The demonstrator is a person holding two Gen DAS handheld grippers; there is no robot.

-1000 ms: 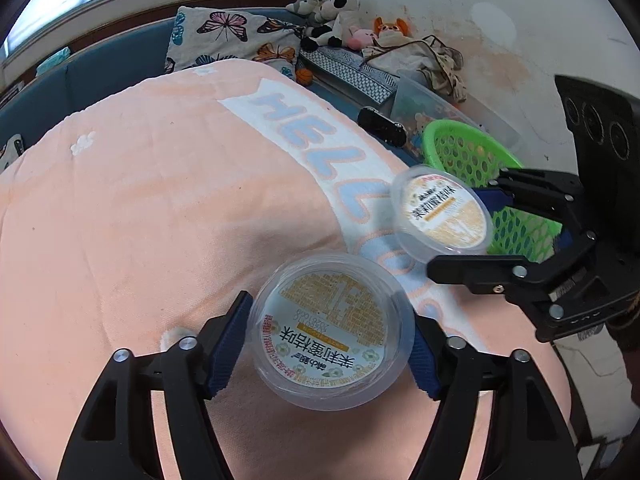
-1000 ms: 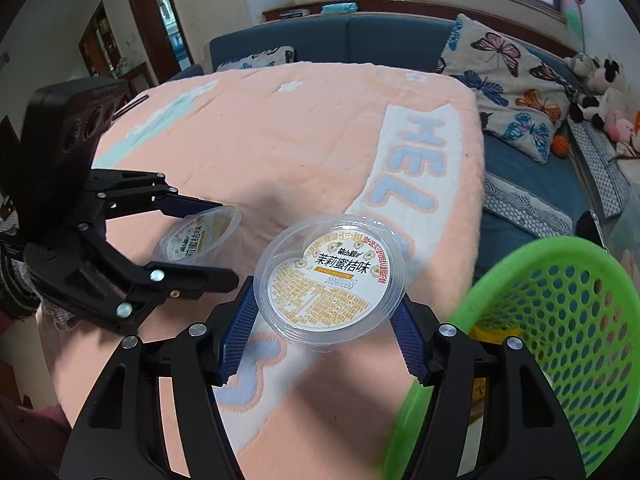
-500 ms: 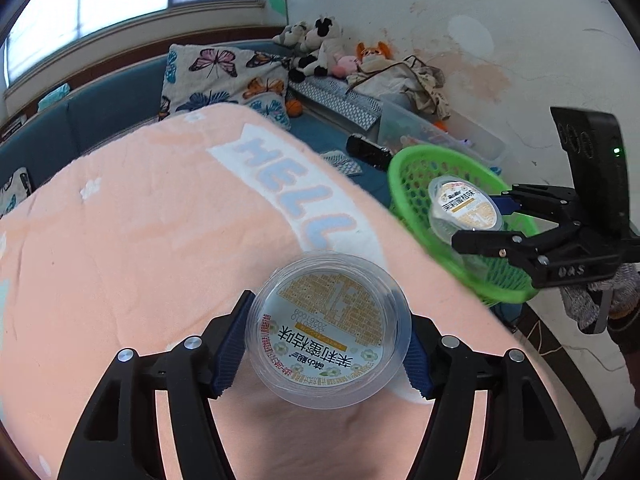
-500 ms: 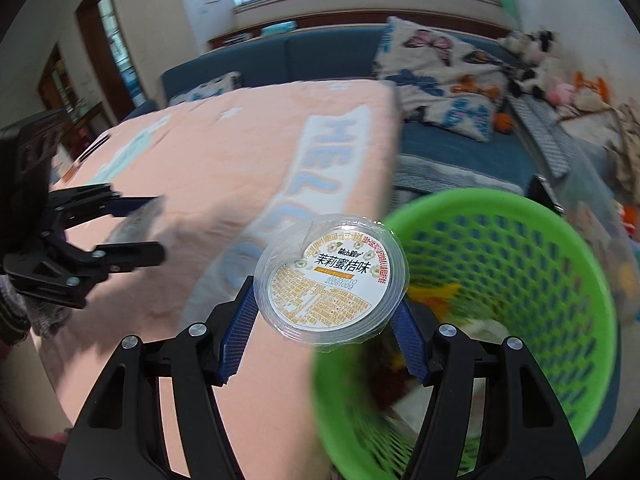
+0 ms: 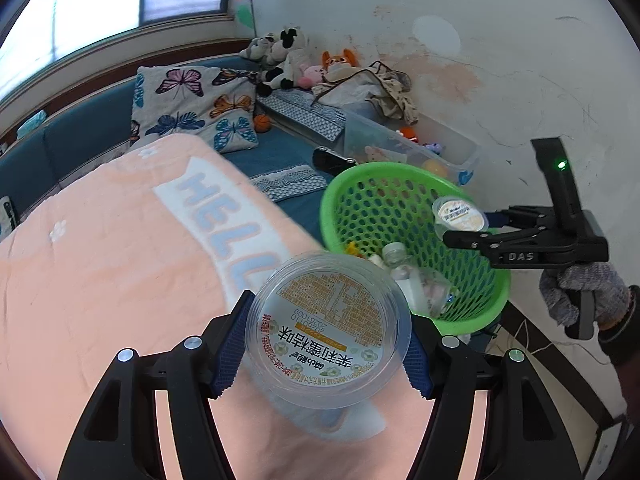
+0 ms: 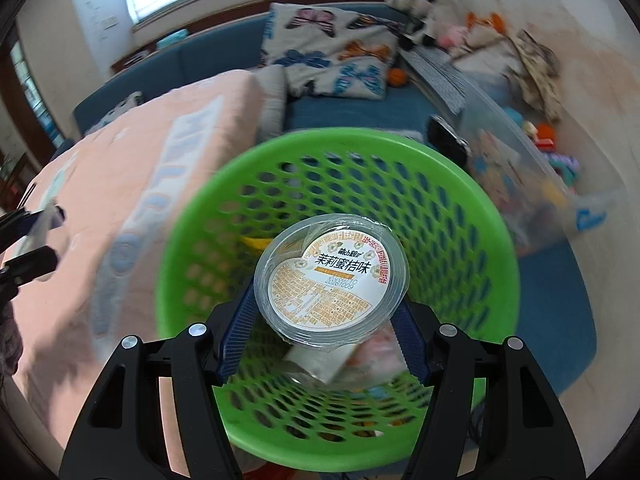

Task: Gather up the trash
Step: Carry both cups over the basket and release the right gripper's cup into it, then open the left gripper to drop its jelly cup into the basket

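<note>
- Right gripper (image 6: 326,334) is clamped on a clear jelly cup (image 6: 331,282), blue pads pressing its wall on both sides, printed lid tilted up toward the camera.
- Directly beyond and below those fingers is the open mouth of the green basket (image 6: 472,200); the cup hangs over the inside, not the rim. My read: this is the release point.
- To do it well, open the jaws fully and keep the wrist level so the cup drops straight instead of skating off a pad.
- Trash already lies in the basket bottom under the cup, blurred here; a bottle (image 5: 396,258) shows in the left view. Expect a soft landing, maybe a bounce.
- Left gripper (image 5: 326,354) is also closed on a second jelly cup (image 5: 328,330), gripped across its sides.
- That one is above the peach blanket (image 5: 100,272), with the basket ahead and to its right, near but not under it.
- Judgement: hold the left hand back until the right gripper (image 5: 472,226) leaves the opening, so the two tools don't collide over the rim.
</note>
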